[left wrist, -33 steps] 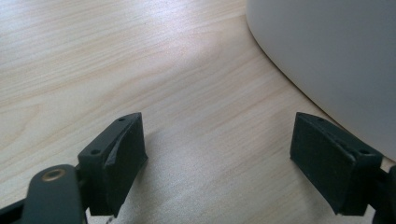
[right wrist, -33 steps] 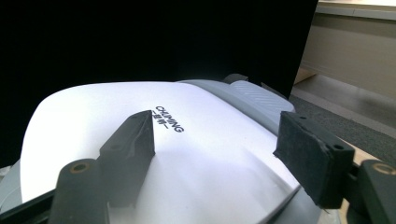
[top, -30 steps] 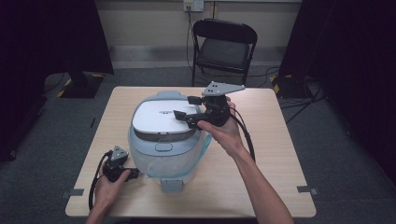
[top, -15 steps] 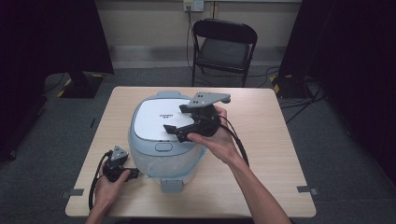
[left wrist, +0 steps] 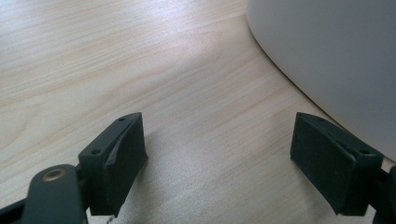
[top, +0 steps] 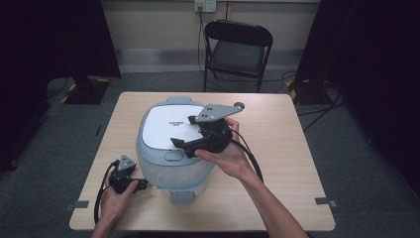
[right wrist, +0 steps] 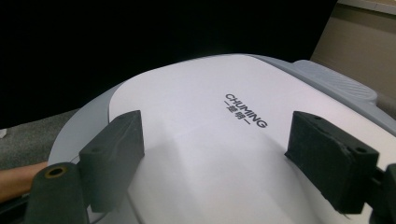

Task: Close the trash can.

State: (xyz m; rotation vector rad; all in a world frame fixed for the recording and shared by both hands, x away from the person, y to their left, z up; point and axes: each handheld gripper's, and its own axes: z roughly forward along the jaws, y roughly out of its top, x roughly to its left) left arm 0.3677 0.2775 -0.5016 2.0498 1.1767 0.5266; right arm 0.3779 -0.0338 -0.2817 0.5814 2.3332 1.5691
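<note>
Rice cooker (top: 173, 148): smooth plastic; white lid panel (right wrist: 210, 135) beneath right gripper (right wrist: 215, 163) fingers has satin sheen, printed black lettering; grey-blue body matt. Surface (left wrist: 140, 70) between left gripper (left wrist: 217, 163) fingers: pale wood-grain laminate, slight gloss. Fingers (left wrist: 119, 158): matt black plastic, faintly rough pads.

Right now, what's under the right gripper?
The right gripper hangs with its jaws open over the rice cooker, above the white lid panel printed CHUMING. The closed lid hides the cooker's inside.
</note>
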